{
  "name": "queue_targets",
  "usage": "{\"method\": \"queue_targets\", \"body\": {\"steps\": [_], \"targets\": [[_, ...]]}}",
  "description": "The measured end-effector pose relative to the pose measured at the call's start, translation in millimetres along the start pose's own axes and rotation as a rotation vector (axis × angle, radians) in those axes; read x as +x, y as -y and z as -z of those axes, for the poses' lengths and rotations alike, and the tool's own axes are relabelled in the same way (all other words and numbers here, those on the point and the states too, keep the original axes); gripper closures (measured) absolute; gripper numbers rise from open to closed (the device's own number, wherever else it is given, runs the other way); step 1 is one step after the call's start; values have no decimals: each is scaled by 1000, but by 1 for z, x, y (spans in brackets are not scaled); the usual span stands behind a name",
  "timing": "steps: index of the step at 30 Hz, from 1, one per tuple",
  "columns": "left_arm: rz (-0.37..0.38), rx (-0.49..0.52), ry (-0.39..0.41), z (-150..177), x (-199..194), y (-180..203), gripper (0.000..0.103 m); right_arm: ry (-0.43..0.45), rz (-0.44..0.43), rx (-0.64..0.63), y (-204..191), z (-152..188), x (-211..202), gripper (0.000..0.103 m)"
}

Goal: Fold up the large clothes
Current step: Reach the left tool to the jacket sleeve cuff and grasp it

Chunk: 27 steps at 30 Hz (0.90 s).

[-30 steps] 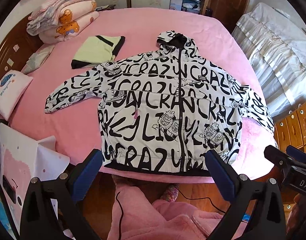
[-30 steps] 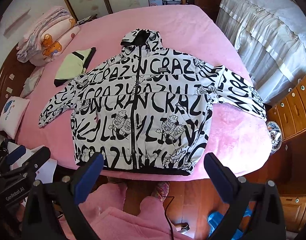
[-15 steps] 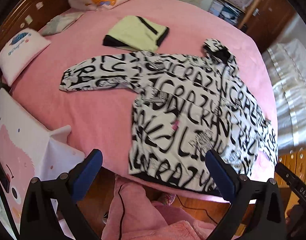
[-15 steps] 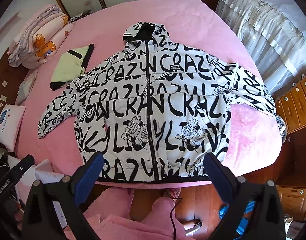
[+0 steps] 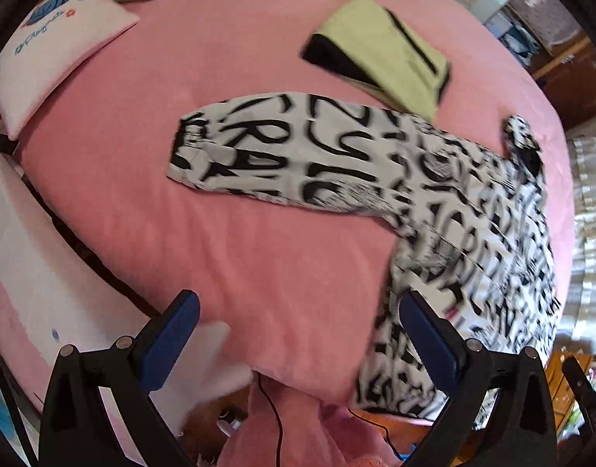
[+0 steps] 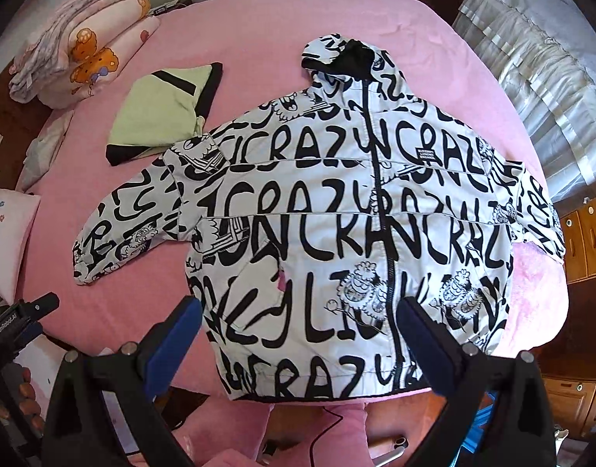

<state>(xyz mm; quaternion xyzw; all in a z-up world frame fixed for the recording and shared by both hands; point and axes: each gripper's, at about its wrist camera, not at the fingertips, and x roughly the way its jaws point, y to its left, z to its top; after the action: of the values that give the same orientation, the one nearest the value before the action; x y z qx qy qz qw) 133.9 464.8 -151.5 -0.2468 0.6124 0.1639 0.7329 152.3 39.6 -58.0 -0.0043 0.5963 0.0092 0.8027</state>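
A white hooded jacket (image 6: 337, 233) covered in black lettering lies flat and zipped on the pink bed (image 6: 259, 23), hood far, hem at the near edge. Its left sleeve (image 5: 282, 155) stretches out across the pink cover, cuff toward the left. My left gripper (image 5: 298, 330) hangs open above the bare cover, short of that sleeve, nothing between its blue pads. My right gripper (image 6: 298, 334) is open over the jacket's lower front near the hem, empty. The left gripper's body (image 6: 18, 323) shows at the right wrist view's left edge.
A folded pale-green and black garment (image 6: 162, 113) lies beside the jacket's left shoulder. Stacked quilts (image 6: 80, 58) sit at the far left, a white pillow (image 5: 60, 39) at the left edge. Wooden drawers (image 6: 586, 233) and a white draped cover (image 6: 531, 78) stand right of the bed.
My left gripper has swung left and forward, now facing the left sleeve instead of the jacket body. My right gripper has moved closer to the jacket's hem. Both stay open.
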Motion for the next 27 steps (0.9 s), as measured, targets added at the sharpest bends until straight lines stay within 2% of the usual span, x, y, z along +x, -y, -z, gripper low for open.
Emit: {"method": "queue_targets", "body": {"steps": [7, 12, 16, 20, 24, 27], "targets": [[-1, -174, 53, -58, 68, -74, 1, -12, -18, -103, -77, -15, 40, 3], [14, -395, 102, -71, 113, -124, 1, -85, -27, -168, -113, -10, 80, 3], [21, -529, 98, -69, 150, -152, 13, -147, -47, -182, -129, -3, 103, 3], [47, -584, 82, -67, 179, -165, 32, -201, -62, -210, -141, 8, 119, 3], [104, -598, 75, -71, 202, -172, 33, -236, -63, -234, -145, 16, 130, 3], [140, -641, 108, -74, 213, -177, 36, -240, -49, -241, -145, 17, 135, 3]]}}
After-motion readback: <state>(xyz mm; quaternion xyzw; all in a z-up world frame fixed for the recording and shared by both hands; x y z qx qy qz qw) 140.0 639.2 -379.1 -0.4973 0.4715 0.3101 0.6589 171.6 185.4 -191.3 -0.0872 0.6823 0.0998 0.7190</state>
